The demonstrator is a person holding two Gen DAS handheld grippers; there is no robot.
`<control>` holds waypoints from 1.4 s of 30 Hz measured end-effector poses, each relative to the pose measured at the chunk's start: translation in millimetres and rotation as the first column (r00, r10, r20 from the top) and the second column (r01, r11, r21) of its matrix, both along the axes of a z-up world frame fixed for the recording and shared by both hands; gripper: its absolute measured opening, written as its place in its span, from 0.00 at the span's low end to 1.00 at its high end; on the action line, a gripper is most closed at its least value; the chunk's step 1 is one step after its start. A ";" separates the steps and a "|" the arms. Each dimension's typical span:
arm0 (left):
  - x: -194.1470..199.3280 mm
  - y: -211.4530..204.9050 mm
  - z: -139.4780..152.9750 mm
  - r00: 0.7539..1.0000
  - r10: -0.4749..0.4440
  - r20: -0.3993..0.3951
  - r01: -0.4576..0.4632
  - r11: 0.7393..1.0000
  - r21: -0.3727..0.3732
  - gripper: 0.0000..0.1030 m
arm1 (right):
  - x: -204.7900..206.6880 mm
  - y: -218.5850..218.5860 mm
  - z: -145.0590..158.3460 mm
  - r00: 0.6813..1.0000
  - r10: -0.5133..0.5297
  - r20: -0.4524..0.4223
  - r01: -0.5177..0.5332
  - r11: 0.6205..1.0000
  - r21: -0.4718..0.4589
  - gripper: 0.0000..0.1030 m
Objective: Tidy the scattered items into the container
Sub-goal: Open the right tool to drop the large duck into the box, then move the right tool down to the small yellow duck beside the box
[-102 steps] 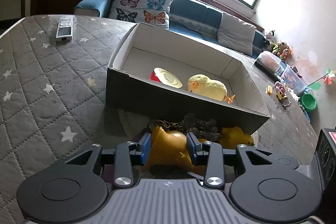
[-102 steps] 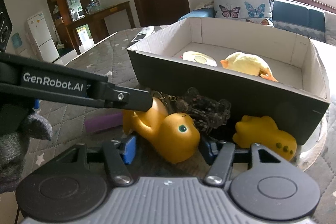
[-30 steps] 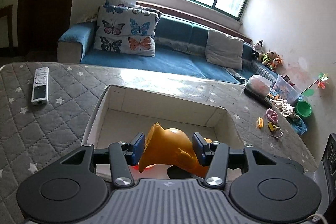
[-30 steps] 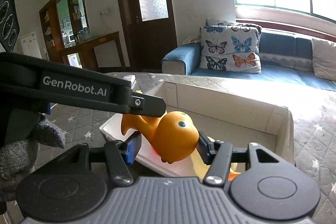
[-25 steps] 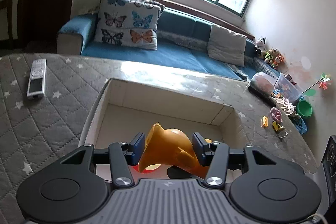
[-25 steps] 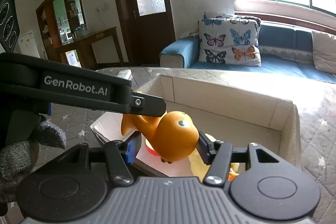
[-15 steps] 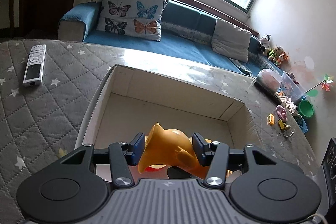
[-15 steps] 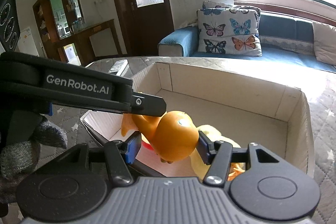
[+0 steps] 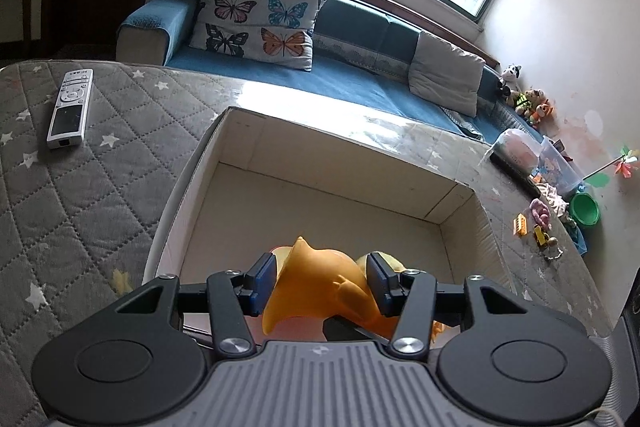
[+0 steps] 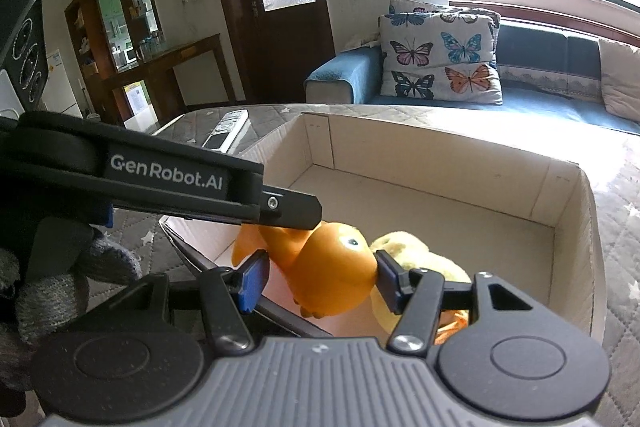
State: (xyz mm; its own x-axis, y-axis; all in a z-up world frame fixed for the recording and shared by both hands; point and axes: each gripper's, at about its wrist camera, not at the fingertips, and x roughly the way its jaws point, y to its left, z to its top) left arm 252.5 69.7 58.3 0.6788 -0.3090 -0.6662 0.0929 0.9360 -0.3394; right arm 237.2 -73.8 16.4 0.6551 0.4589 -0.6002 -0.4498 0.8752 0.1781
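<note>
Your left tongs (image 9: 322,283) are clamped on the tail end of the orange rubber duck (image 9: 320,283): blue pads press its flanks, tail tip pointing up between them. Your right tongs (image 10: 316,277) have the same duck by the head. The right pad touches beside the eye; the left pad sits just beside the neck, and I cannot tell if it makes contact. Jaws are only partly apart, filled by the head. In the right wrist view, your left tongs' finger (image 10: 280,207) lies across the duck's back.

The duck hangs over the near-left corner of the cardboard box (image 10: 440,147), inside the rim line, floor contact not visible. The yellow plush chick (image 10: 416,251) lies in the box just right of the duck's head. The box sits on the grey quilted desk (image 9: 80,187); the remote (image 9: 70,109) lies well apart, left of the box.
</note>
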 end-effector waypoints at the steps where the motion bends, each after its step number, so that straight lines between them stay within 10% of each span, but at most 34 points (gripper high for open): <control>1: 0.0 -0.1 -0.3 1.000 0.000 -0.002 0.000 1.000 0.001 0.51 | -0.4 -0.3 0.5 1.000 0.000 0.002 0.000 1.000 0.001 0.57; 42: -72.3 -1.2 13.4 0.999 0.014 0.029 -0.015 1.000 0.019 0.45 | -64.3 -33.1 21.5 0.998 -0.049 0.048 0.048 0.999 0.022 0.57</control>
